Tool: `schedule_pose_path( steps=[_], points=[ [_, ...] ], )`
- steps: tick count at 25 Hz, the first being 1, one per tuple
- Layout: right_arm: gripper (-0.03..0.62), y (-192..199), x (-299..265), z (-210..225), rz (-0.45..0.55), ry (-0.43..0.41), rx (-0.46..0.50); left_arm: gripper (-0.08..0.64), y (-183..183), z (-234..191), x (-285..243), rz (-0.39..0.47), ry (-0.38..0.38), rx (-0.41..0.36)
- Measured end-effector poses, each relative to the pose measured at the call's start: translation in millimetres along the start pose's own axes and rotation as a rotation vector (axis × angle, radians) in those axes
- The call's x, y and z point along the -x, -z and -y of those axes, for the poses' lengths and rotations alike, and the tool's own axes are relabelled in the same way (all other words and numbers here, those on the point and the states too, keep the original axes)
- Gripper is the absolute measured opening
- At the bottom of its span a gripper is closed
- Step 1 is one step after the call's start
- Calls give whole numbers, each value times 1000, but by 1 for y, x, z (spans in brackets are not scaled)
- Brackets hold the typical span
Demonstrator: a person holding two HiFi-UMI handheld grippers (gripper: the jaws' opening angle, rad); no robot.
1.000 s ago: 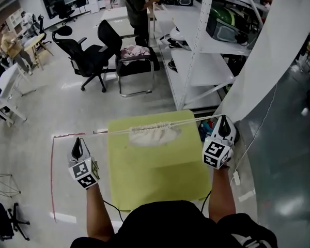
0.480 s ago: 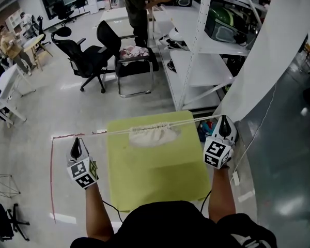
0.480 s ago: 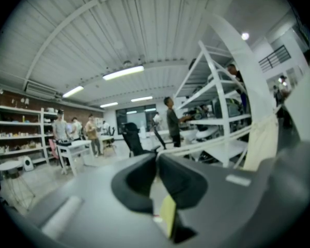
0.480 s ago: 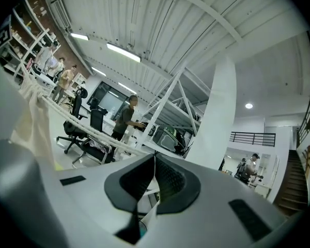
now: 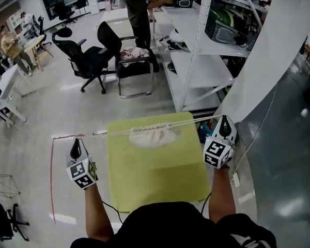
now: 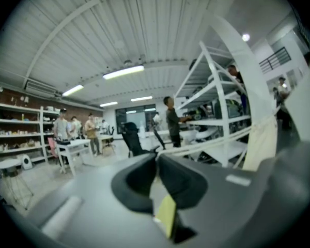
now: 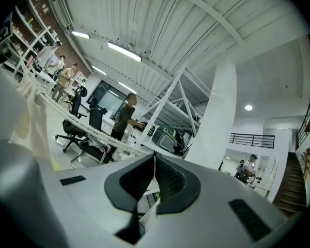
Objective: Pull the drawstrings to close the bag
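A cream drawstring bag (image 5: 152, 135) lies gathered at the far edge of the yellow-green table (image 5: 155, 174). Its white drawstrings (image 5: 191, 122) stretch taut across that edge from one gripper to the other. My left gripper (image 5: 77, 140) hangs left of the table, shut on the left drawstring end. My right gripper (image 5: 224, 119) is past the table's right far corner, shut on the right end. In the left gripper view the jaws (image 6: 156, 156) meet, with the cords (image 6: 212, 143) running right to the bag (image 6: 261, 143). In the right gripper view the gripper (image 7: 154, 156) is closed and the cords (image 7: 88, 128) lead left to the bag (image 7: 33, 120).
White metal shelving (image 5: 199, 61) stands just beyond the table, and a slanted white column (image 5: 271, 56) rises at the right. Two black office chairs (image 5: 93, 53) and a person (image 5: 137, 9) are farther back. Red tape (image 5: 52, 174) marks the floor at the left.
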State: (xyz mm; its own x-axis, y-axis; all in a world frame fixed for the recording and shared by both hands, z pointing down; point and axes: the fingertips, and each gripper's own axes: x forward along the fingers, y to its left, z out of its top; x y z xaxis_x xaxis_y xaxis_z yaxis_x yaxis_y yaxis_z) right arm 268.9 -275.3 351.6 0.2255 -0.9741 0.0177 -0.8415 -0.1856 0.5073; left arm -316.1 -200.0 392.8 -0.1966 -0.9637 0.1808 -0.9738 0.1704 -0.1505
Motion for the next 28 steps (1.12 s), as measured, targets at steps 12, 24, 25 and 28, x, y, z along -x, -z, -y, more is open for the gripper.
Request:
schedule_pose_path(
  steps=[12,24,25,28],
  points=[
    [14,-4,-7,-22,-2,-83,-75,26,-3,15,-20,3,41,11],
    [14,-26,-53,-56,23,-162,-98,26,-65,50,-79,118,111,31],
    [14,-30,-50,-56,31,-167,-104,26,-68,51,-76,126,119,33],
    [14,-32,-37,-60,39,-202,-98,28,-56,61,-68,104,146,36]
  ],
)
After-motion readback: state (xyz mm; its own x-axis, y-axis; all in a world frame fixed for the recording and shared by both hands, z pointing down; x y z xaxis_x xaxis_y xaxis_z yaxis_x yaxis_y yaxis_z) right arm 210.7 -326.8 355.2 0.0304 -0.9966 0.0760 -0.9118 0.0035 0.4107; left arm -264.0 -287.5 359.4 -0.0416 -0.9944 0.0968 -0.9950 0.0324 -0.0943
